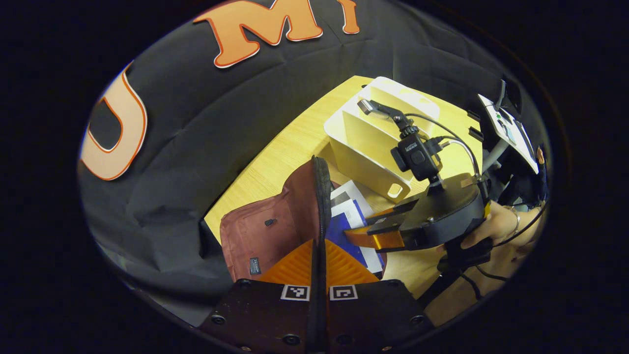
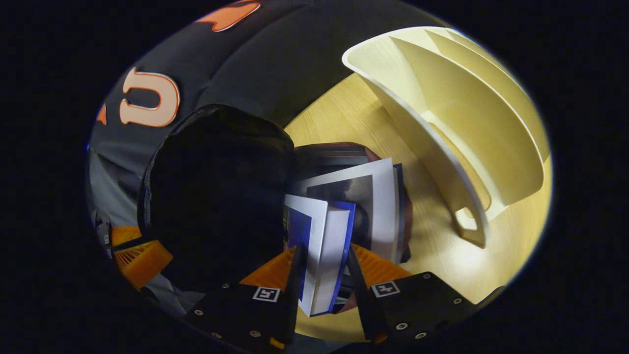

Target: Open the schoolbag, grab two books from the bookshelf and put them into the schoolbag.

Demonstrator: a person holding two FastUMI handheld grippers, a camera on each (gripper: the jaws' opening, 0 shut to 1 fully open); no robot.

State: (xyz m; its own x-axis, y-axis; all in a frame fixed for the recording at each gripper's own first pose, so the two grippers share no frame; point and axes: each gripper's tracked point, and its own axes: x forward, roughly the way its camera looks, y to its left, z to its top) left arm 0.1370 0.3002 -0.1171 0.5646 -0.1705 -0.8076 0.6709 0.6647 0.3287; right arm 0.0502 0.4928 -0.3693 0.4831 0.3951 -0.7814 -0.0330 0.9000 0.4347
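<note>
In the left gripper view my left gripper [image 1: 318, 253] is shut on the black zip edge of the maroon schoolbag [image 1: 255, 231] and holds its flap upright. My right gripper [image 1: 361, 235], held by a hand [image 1: 496, 223], reaches into the bag's mouth from the right. In the right gripper view my right gripper [image 2: 322, 253] is shut on a blue-and-white book [image 2: 327, 246], spine towards me, just inside the opening. A second book [image 2: 376, 196] with a white and dark cover lies flat in the bag beyond it. The raised flap [image 2: 216, 196] stands dark on the left.
The cream bookshelf [image 1: 373, 142] with upright dividers stands on the wooden table [image 1: 275, 167] just right of the bag; its slots [image 2: 457, 118] hold no books. The other gripper [image 2: 135, 258] shows behind the flap. Black cloth wall closes the far side.
</note>
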